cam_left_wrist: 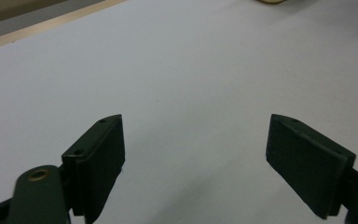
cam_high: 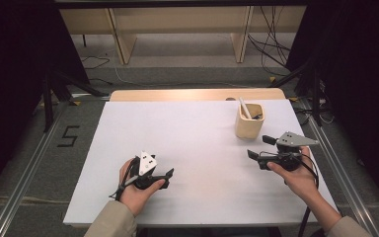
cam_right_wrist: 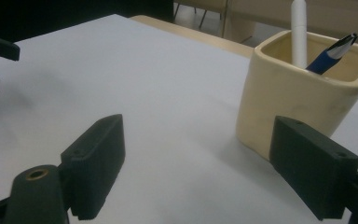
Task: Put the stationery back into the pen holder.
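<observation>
your right tool point(cam_high: 257, 148) hovers released, its jaws spread wide with nothing between them. seen along it in the right gripper view point(cam_right_wrist: 196, 163), the cream cup point(cam_right_wrist: 303, 88) stands just beyond the jaw on that view's right side, close but not touching as far as you can tell. in the high view the cup point(cam_high: 249, 123) stands upright just beyond your right tool, toward the far edge of the desk point(cam_high: 187, 133). a white pen point(cam_right_wrist: 299, 32) stands nearly upright inside the cup, and a blue pen point(cam_right_wrist: 331, 53) leans beside it against the cup's far-right rim. your right hand point(cam_high: 296, 175) holds the tool on the near side of the cup.

your left tool point(cam_high: 168, 177) is well apart from the cup, at the desk's near left, and is also released: the left gripper view point(cam_left_wrist: 193, 158) shows its jaws wide apart over bare white desk. your left hand point(cam_high: 135, 190) grips it from below.
</observation>
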Tool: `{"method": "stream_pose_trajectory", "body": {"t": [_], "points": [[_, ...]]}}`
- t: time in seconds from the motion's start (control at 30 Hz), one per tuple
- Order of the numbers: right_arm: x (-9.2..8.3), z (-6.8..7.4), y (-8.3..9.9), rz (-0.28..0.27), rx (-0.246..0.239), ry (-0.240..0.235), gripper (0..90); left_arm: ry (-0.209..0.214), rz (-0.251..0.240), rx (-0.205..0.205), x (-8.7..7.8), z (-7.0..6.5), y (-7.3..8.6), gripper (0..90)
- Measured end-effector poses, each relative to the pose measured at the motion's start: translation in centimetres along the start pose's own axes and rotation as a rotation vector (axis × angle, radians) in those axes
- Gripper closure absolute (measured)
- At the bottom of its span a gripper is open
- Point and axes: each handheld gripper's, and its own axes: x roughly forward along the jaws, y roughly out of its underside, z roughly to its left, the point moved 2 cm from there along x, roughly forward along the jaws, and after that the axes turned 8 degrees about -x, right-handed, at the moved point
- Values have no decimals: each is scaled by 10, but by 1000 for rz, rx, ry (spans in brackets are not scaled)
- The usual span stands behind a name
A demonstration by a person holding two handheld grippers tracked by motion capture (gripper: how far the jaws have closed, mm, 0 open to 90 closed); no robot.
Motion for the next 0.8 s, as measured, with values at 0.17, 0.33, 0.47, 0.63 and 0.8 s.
{"method": "stream_pose_trajectory", "body": {"t": [0.17, 0.33, 0.47, 0.63, 0.8], "points": [[-1, 5, 7, 16, -6, -28, 186, 3, -1, -5, -1, -1, 1, 195], [-3, 10, 16, 29, -10, -59, 178, 5, 0, 0, -2, -1, 2, 196], [-7, 13, 24, 35, -11, -79, 176, 6, 2, 3, -3, -2, 2, 196], [-11, 16, 34, 38, -6, -93, 176, 8, 5, 5, -4, -3, 4, 197], [-12, 19, 45, 68, -6, -103, 172, 14, 6, 5, -5, -4, 5, 197]]}}
